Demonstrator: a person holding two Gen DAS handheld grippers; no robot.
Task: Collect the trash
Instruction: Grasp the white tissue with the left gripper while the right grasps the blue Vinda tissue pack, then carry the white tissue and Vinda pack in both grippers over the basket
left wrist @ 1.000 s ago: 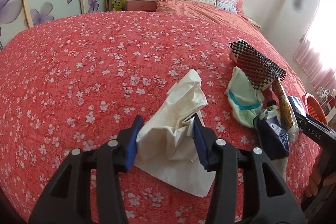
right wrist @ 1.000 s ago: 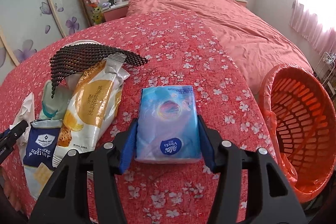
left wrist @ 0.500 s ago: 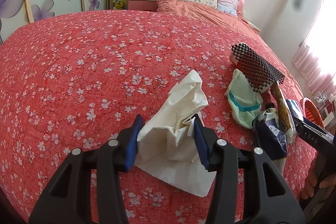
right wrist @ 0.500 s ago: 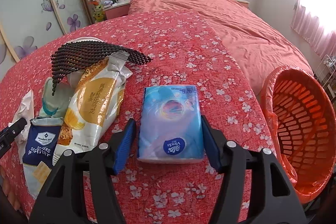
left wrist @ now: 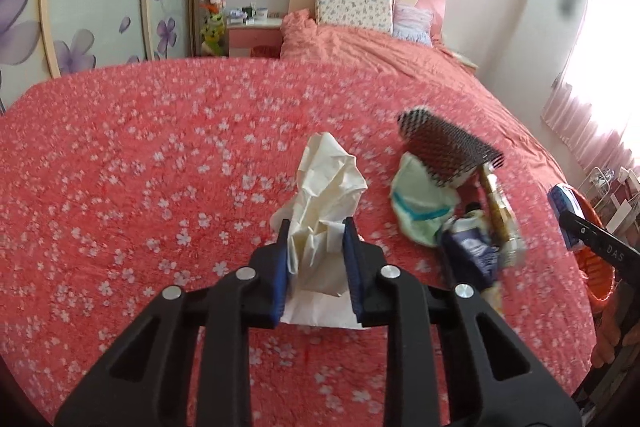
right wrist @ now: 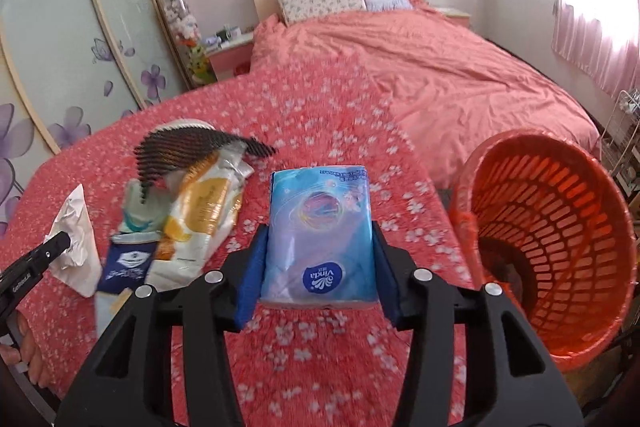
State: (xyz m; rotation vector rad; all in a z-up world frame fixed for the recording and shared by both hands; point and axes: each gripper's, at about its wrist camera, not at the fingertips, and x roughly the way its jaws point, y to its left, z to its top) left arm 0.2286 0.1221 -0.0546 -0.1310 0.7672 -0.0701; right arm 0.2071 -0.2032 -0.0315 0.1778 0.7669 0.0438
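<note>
The left gripper (left wrist: 316,251) squeezes a crumpled white paper (left wrist: 326,195). The right gripper (right wrist: 318,259) grips a blue tissue pack (right wrist: 320,227). At its 3 o'clock sits the orange plastic basket (right wrist: 560,251). Farther off, more wrappers (right wrist: 200,215) lie on the red flowered bed (left wrist: 140,147).

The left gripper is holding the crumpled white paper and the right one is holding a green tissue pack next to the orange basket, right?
Not quite. The tissue pack in the right gripper is blue, not green, as the right wrist view shows. The rest holds: the left gripper grips the crumpled white paper, and the orange basket sits beside the pack.
</note>
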